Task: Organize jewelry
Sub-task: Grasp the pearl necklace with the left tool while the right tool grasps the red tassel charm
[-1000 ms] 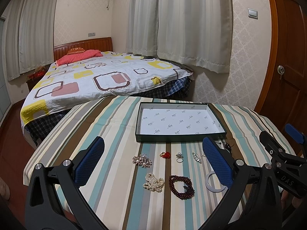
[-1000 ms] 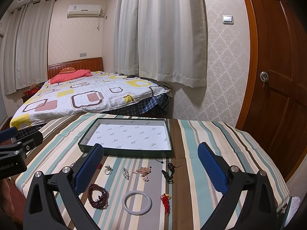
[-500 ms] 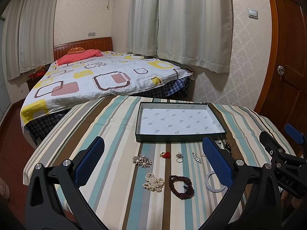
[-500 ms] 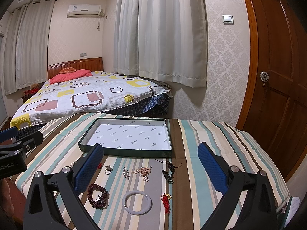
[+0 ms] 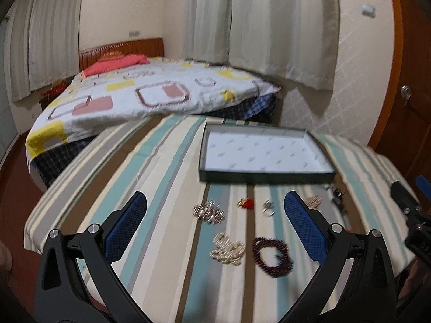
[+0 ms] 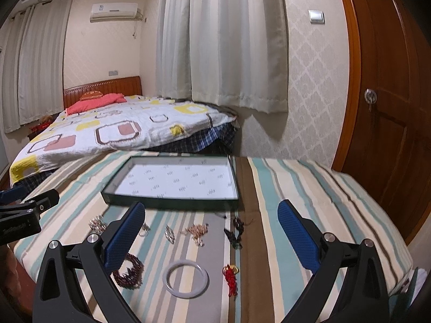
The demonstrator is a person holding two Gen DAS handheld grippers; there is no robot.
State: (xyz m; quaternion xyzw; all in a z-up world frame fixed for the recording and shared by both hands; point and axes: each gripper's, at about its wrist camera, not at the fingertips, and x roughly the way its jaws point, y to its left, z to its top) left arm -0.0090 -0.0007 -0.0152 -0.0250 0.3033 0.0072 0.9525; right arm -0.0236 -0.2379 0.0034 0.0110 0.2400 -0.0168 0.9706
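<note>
Both the left gripper (image 5: 215, 226) and the right gripper (image 6: 211, 234) hover wide open, holding nothing. The jewelry lies on the striped cloth (image 6: 296, 188) near the tray (image 6: 172, 203): bangle (image 6: 186, 278), beads (image 5: 272, 253), ring (image 5: 268, 207).
</note>
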